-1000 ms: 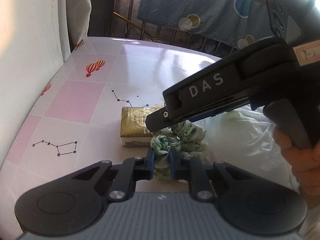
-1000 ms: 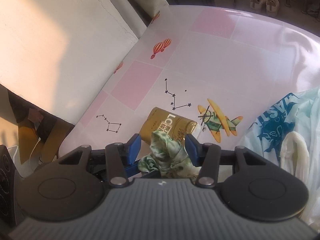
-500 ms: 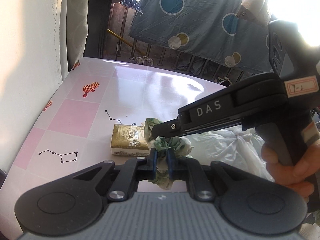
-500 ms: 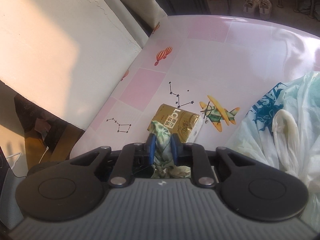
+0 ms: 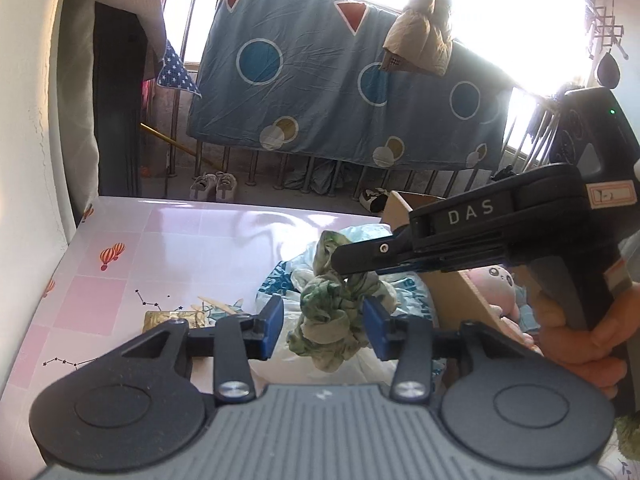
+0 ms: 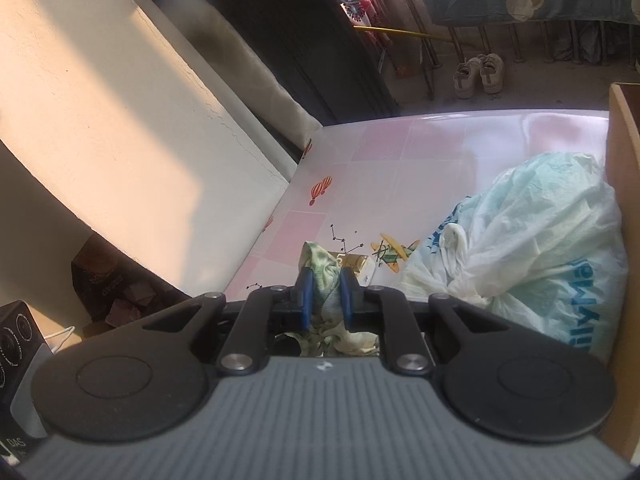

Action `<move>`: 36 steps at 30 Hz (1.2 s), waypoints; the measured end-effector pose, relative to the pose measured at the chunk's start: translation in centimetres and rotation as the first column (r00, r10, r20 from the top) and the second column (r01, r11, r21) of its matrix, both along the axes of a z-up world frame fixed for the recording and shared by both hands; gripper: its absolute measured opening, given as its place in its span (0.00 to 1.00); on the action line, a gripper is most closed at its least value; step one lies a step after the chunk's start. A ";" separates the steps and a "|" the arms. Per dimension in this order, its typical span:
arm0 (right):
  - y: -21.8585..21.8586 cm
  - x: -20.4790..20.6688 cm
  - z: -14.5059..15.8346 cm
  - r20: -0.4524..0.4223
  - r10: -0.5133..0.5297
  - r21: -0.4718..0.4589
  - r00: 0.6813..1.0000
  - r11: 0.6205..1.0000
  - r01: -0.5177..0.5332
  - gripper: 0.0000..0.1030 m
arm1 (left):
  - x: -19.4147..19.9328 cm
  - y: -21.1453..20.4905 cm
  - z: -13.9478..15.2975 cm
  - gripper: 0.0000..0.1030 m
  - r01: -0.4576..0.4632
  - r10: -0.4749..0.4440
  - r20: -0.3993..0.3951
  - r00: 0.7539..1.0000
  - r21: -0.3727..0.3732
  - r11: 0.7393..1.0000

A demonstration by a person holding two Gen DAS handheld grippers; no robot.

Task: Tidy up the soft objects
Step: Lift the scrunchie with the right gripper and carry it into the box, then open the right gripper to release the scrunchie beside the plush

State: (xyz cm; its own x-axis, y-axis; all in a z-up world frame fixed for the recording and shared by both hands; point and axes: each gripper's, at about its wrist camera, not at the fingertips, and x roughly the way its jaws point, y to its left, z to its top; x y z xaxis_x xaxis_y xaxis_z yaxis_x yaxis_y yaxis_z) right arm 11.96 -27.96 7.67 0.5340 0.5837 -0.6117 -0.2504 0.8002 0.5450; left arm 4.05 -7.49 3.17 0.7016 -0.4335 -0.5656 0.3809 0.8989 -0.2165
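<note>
your right gripper (image 6: 324, 296) has its blue pads clamped tight on the crumpled green-and-white fabric scrunchie (image 5: 336, 320), which hangs in the air above the pale blue-printed plastic bag (image 6: 532, 256) on the pink patterned table (image 6: 420, 160). your left gripper (image 5: 324, 326) sits with its jaws spread wide on either side of the scrunchie, not touching it (the gold foil packet (image 5: 176, 318) lies on the table, and a brown cardboard box (image 6: 624, 208) stands just past the bag).

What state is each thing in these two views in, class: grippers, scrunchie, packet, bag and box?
left gripper: open, blue pads either side of the scrunchie
right gripper: shut on the scrunchie
green scrunchie: lifted, hanging bunched
gold packet: lying flat on the table
plastic bag: crumpled, handles knotted
cardboard box: open-topped
</note>
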 end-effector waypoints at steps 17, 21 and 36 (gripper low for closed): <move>-26.2 -15.5 0.6 0.042 -0.488 -0.051 0.872 0.871 0.490 0.12 | -1.0 -4.6 -3.3 0.58 0.049 -0.043 -0.083 0.996 0.073 0.996; -29.5 -16.2 -1.8 0.013 -0.551 -0.120 0.834 0.827 0.549 0.13 | -0.9 -3.6 -3.5 0.59 0.015 -0.008 -0.093 0.996 0.075 0.997; -31.3 -10.1 -9.1 -0.172 -0.618 -0.179 0.767 0.785 0.592 0.29 | 0.0 -1.9 -4.3 0.59 -0.038 0.048 -0.101 0.994 0.104 0.994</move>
State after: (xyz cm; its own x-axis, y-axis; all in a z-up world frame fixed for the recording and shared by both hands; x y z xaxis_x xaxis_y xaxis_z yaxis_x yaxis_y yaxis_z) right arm 1.84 -59.29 -1.38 0.6050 0.1066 -0.7890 0.4159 0.8027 0.4273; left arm 4.02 -9.42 -1.17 0.6537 -0.3407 -0.6758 0.3219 0.9333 -0.1591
